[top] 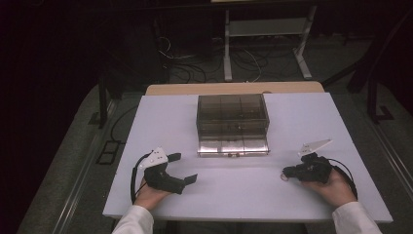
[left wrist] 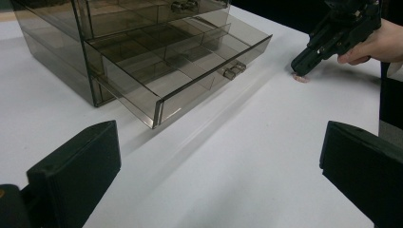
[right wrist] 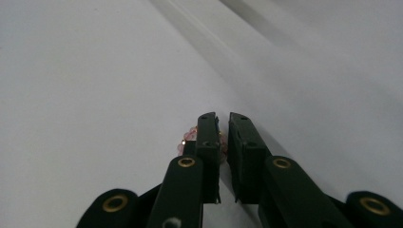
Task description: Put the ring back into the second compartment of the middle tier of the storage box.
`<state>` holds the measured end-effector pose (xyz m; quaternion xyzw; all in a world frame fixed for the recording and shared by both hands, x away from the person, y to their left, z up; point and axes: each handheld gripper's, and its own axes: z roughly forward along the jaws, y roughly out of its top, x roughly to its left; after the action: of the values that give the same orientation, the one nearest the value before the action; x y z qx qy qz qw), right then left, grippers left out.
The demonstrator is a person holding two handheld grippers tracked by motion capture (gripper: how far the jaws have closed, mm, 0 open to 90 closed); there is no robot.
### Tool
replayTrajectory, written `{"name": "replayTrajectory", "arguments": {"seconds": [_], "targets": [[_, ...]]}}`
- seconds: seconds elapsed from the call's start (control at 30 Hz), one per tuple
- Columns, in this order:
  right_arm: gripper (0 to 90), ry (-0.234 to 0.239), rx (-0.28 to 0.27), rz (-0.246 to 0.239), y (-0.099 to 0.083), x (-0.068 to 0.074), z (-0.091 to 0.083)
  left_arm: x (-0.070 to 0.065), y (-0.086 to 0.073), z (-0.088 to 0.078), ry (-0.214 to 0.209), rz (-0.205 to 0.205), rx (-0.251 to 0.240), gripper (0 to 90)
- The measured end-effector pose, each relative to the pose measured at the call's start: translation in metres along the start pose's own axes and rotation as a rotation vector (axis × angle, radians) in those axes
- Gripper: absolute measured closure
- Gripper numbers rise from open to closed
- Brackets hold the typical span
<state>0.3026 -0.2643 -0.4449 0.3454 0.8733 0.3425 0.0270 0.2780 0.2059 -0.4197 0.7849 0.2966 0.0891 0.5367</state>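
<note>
Right hand-held gripper [right wrist: 223, 124] nearly pressed together on pink bracelet [right wrist: 190, 137], right of open drawer [left wrist: 180, 71]. Confirm beads are pinched before lifting. Left hand-held gripper [left wrist: 218, 161] spread, idle.

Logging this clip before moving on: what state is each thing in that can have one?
Drawer box: upright on the table.
Bottom drawer: pulled out, looks empty.
Upper drawers: pushed in.
Bead bracelet: on the table, at the right gripper's tips, part of it between the jaws.
Left gripper: open, holding nothing.
Right gripper: nearly shut on the bracelet.
</note>
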Motion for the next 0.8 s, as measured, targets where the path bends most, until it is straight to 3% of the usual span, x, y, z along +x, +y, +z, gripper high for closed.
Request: {"name": "replayTrajectory", "arguments": {"seconds": [0.27, 0.67, 0.8], "targets": [[85.5, -0.02, 0.008, -0.017, 0.0004, 0.0027, 0.0006, 0.0, 0.0001, 0.0004, -0.002, 0.001, 0.001, 0.0], [85.7, -0.027, 0.01, 0.014, 0.0011, 0.0023, -0.0009, 0.0003, 0.0003, -0.0001, -0.003, 0.0, -0.004, 0.0], [85.6, -0.018, -0.019, 0.026, 0.0009, 0.0002, -0.0057, 0.0005, 0.0002, -0.0003, -0.002, -0.002, -0.004, 0.0]]}}
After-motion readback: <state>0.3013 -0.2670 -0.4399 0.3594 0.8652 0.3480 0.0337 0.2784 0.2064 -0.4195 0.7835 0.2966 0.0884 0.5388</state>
